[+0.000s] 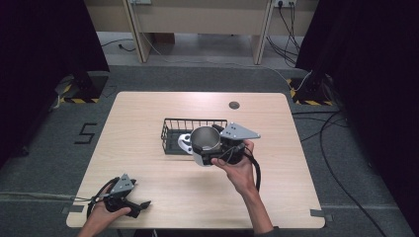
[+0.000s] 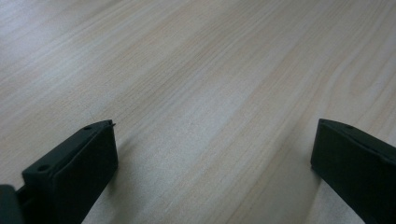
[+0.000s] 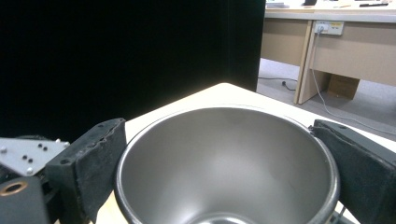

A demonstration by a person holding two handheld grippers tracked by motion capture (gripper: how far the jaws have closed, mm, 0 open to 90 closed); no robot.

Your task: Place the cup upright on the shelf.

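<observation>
A steel cup (image 1: 205, 139) hangs tilted over the near edge of a black wire basket (image 1: 173, 124) at the table's middle. My right gripper (image 1: 210, 148) is shut on it. In the right gripper view the cup (image 3: 224, 158) opens toward the camera, and both jaws press on its rim from outside. A white rounded object (image 1: 185, 142) lies in the basket, partly hidden by the cup. My left gripper (image 1: 142, 205) rests near the table's front left corner. In the left gripper view my left gripper (image 2: 212, 154) is open over bare wood.
A small round grommet (image 1: 233, 104) sits in the wooden table (image 1: 148, 163) behind the basket. Black curtains stand at both sides. Cables (image 1: 346, 163) trail across the floor on the right, and wooden desk legs (image 1: 138, 34) stand beyond the table.
</observation>
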